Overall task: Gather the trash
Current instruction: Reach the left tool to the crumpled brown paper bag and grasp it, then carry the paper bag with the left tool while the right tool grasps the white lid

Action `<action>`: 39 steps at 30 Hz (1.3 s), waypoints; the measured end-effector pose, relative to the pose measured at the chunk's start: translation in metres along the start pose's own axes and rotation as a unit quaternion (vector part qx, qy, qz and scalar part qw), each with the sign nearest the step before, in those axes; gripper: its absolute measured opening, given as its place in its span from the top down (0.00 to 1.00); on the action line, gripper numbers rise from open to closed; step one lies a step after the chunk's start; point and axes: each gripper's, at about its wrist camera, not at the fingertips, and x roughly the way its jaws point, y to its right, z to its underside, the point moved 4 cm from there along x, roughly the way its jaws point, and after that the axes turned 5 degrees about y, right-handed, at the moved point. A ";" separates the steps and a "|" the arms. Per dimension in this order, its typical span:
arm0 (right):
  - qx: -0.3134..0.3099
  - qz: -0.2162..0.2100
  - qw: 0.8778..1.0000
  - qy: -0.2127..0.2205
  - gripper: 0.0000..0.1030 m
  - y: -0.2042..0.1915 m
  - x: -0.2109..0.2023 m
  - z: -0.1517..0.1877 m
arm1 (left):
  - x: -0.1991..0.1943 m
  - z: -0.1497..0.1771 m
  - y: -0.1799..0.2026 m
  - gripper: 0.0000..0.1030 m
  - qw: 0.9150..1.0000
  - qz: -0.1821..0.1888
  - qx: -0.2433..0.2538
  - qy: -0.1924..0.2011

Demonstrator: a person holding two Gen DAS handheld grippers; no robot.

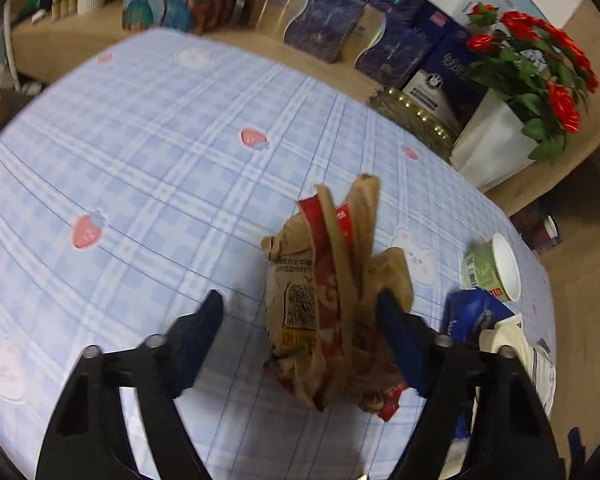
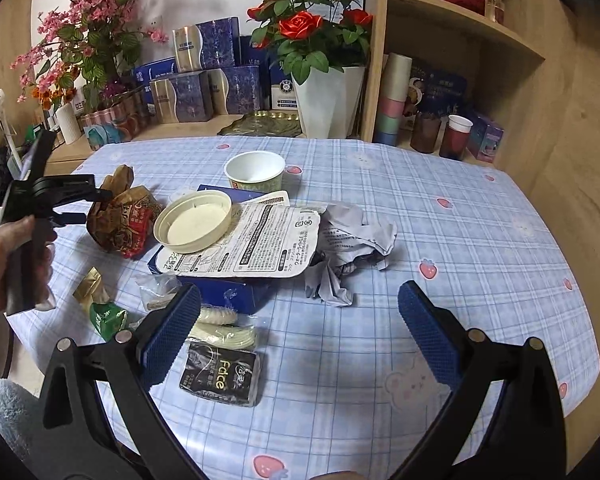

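Item: crumpled brown-and-red paper food bag [image 1: 332, 304], lying toward the left edge of the tablecloth-covered tabletop [image 1: 160, 168], just left of the main litter pile.

Your left gripper [image 1: 300, 320]: jaws part-open, straddling the bag; the right pad looks to be against the paper, the left pad stands clear of it. No grip yet.

Your right gripper [image 2: 300, 320]: jaws wide, holding nothing, hovering over the near side of the tabletop above a black sachet [image 2: 220, 376].

Other litter: cream round lid [image 2: 194, 220], printed tray film [image 2: 244, 244], blue carton [image 2: 224, 292], crumpled paper sheet [image 2: 352, 240], green-banded paper cup [image 2: 256, 172], small green wrapper [image 2: 108, 318].

Step in hand: first pick, the bag. Next, as judged: close your left jaws until both pads pinch the paper, then lift.
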 end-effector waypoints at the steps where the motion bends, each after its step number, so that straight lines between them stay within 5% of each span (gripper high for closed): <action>1: 0.000 -0.002 1.000 -0.003 0.05 -0.001 0.003 0.000 | 0.001 0.001 0.001 0.49 1.000 0.013 -0.001 0.001; 4: -0.001 -0.010 1.000 -0.006 0.06 -0.004 0.008 -0.002 | -0.006 0.003 0.004 0.59 0.999 0.019 0.021 0.015; 15: -0.049 -0.076 0.996 0.005 0.06 -0.062 0.038 -0.033 | -0.094 0.004 -0.001 0.60 0.992 0.047 0.071 0.092; 21: -0.094 -0.071 0.993 -0.030 0.05 -0.106 0.092 -0.042 | -0.136 0.012 -0.022 0.60 0.990 0.042 0.060 0.122; 31: -0.093 -0.026 0.991 -0.092 0.05 -0.124 0.144 -0.037 | -0.158 0.034 -0.046 0.60 0.990 0.039 0.052 0.123; 33: -0.078 -0.039 0.992 -0.090 0.16 -0.124 0.142 -0.039 | -0.159 0.038 -0.045 0.60 0.990 0.042 0.054 0.121; 39: -0.079 -0.058 0.992 -0.077 0.16 -0.127 0.120 -0.039 | -0.170 0.054 -0.035 0.60 0.989 0.049 0.068 0.120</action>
